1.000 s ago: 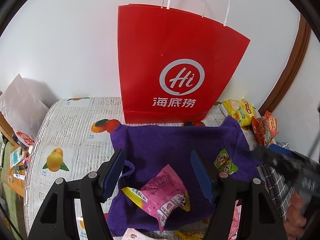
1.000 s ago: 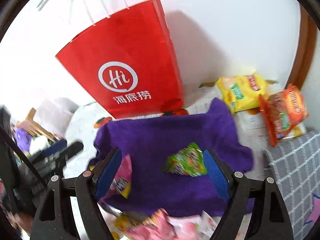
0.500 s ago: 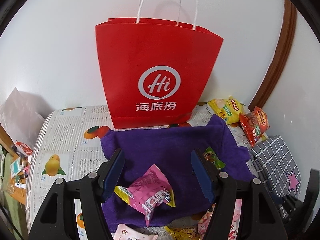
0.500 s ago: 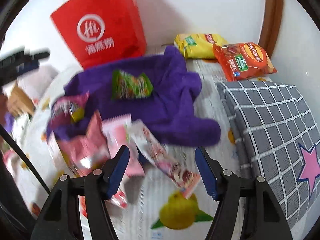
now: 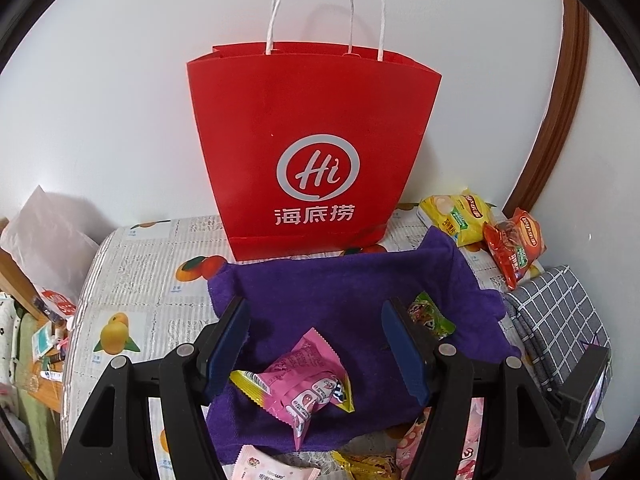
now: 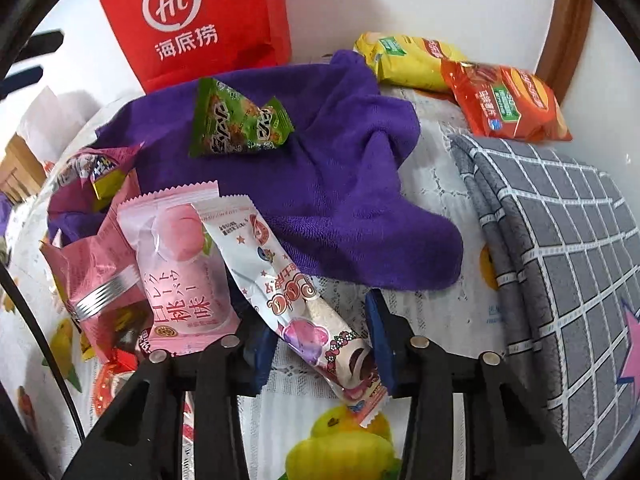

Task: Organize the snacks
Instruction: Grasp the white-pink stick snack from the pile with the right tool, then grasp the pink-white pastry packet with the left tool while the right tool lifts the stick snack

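- The left gripper [image 5: 316, 344] hangs over the purple towel [image 5: 340, 292] with its jaws roughly half open; nothing sits between its blue pads [image 5: 228, 344], and it grips nothing.
- Below that gap, a pink snack packet [image 5: 308, 384] with a yellow end lies on the towel, clear of both pads.
- Behind the towel a red paper bag [image 5: 312, 140] with white twine handles stands upright against the wall, on the fruit-print tablecloth [image 5: 132, 280].
- A green snack packet [image 5: 430, 316] lies on the towel just beyond the left gripper's right-hand finger.
- At the far right, a yellow crisp bag [image 5: 456, 216] and an orange crisp bag [image 5: 514, 244] lie by the wall, touching each other, beside a grey checked cushion [image 5: 560, 320].
- The right gripper [image 6: 320, 340] points steeply down at the pile of snacks in front of the towel; its jaws have just been closing and now stand narrow.
- Between its pads lies a long white snack packet [image 6: 288, 280] with cartoon print, slanting across the gap. The right-hand pad [image 6: 376, 332] touches its edge; I cannot tell whether the left one presses it too.
- Left of that packet, touching it, lies a pale pink peach-flavour packet [image 6: 180, 256], partly over a darker pink foil packet [image 6: 92, 272].
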Demonstrator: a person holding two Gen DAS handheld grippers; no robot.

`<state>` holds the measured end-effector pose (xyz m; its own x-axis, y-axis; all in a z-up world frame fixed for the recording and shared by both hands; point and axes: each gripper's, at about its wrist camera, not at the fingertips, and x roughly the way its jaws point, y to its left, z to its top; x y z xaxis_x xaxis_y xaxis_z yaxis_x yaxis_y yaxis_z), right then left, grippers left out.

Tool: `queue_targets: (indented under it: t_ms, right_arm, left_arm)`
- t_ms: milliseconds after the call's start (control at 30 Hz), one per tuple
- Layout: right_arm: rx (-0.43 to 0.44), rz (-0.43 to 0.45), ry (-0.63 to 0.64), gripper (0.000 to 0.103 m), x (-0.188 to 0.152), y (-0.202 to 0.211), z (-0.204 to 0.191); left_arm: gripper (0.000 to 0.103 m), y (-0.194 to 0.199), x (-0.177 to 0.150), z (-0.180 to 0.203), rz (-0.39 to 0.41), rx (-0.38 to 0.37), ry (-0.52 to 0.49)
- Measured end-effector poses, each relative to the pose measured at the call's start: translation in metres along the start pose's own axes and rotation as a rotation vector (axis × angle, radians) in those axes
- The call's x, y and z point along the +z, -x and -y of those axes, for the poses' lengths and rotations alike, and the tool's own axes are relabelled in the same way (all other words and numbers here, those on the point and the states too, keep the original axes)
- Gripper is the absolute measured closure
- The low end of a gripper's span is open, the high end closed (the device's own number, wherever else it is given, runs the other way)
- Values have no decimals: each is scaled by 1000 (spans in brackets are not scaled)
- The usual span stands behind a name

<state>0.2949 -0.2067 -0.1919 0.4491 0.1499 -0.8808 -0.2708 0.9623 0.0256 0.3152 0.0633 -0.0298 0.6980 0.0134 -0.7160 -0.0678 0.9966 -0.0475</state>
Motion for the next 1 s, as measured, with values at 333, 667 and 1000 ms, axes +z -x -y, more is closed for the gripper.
queue_targets:
  t_ms: [333, 667, 1000]
  right_arm:
    - [57, 8, -75, 76, -39, 48, 12]
    - [64, -4, -31, 76, -73, 54, -17]
    - [60, 42, -92, 73, -78, 45, -13]
  left_arm:
    - [36, 18, -43, -20, -36, 24, 23]
    - [36, -3, -128, -60, -186, 29, 56]
    - [22, -27, -152, -49, -219, -7, -31]
